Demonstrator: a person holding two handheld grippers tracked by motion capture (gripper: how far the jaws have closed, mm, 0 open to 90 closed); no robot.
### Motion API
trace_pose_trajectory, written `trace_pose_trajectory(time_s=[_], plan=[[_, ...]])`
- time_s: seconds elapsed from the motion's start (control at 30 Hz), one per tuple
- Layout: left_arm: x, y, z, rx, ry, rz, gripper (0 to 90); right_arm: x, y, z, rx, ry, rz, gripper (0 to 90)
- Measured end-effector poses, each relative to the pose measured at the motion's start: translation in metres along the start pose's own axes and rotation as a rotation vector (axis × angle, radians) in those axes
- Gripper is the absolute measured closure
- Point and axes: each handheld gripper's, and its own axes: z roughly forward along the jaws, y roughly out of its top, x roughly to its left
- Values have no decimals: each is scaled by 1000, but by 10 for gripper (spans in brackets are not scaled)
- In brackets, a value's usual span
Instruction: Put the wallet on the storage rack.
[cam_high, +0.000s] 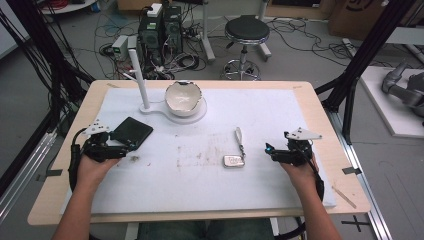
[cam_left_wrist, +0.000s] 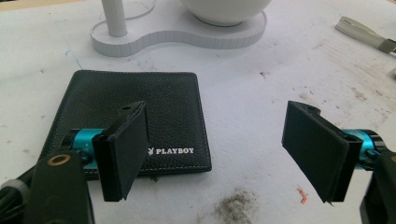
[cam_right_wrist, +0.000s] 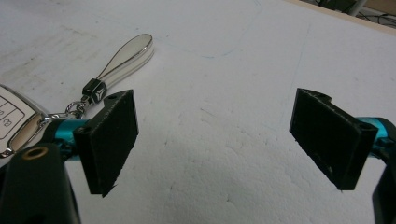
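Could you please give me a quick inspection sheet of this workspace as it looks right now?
Surface: white mat on a wooden table, with brown stains mid-mat.
Job's things: black wallet lying flat at left; car key with strap mid-right; white bowl on a white stand, far centre.
Clutter: small dirt patch beside the wallet.
Grippers: left gripper open at the wallet's near edge; right gripper open, right of the key.
Cables: tangled on the floor beyond the table.
Surroundings: stool, computer towers.
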Motion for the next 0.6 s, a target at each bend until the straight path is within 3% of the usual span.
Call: trace_pose_trajectory(time_s=[0.43,0.6], plan=[[3,1,1,-7,-6,-32,230,-1,0,1,0,13,3,156],[1,2,5,3,-11,-20,230,1,-2,-3,1,12,-4,156]])
